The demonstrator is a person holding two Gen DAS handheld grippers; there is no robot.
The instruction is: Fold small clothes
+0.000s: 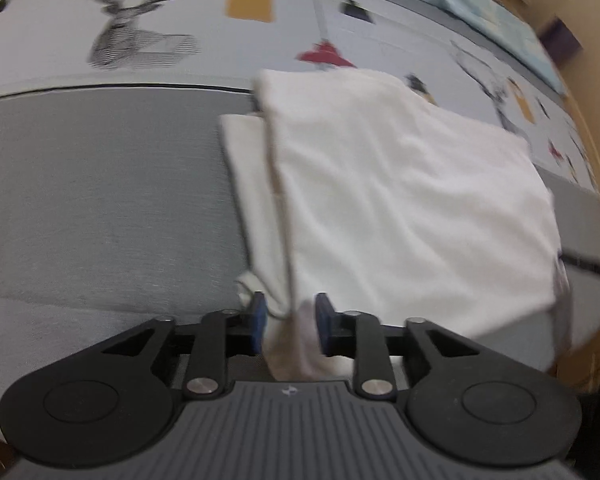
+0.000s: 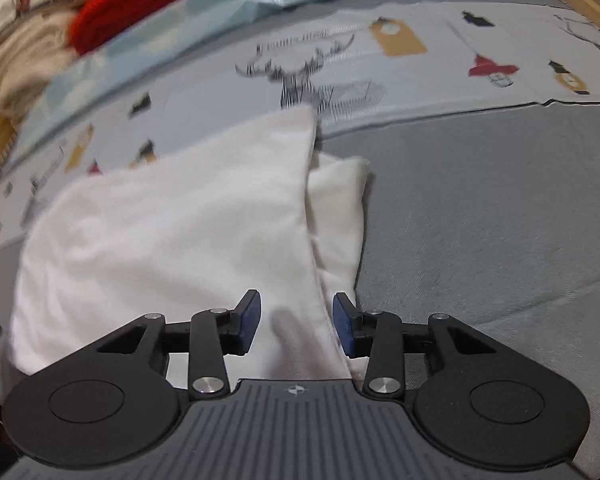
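Both grippers we hold stand parted: left gripper [image 1: 290, 320] and right gripper [image 2: 296, 326] each straddle the near edge of the folded white garment [image 1: 400, 200] [image 2: 160, 224], pads clear of it, on the grey bed [image 1: 100, 200].

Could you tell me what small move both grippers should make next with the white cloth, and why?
Probably lift both clear. The cloth lies folded on the grey cover, a narrower layer showing along one side. The left gripper and right gripper stand open, pads apart, with cloth between them but seemingly unpinched, so the fold looks released.
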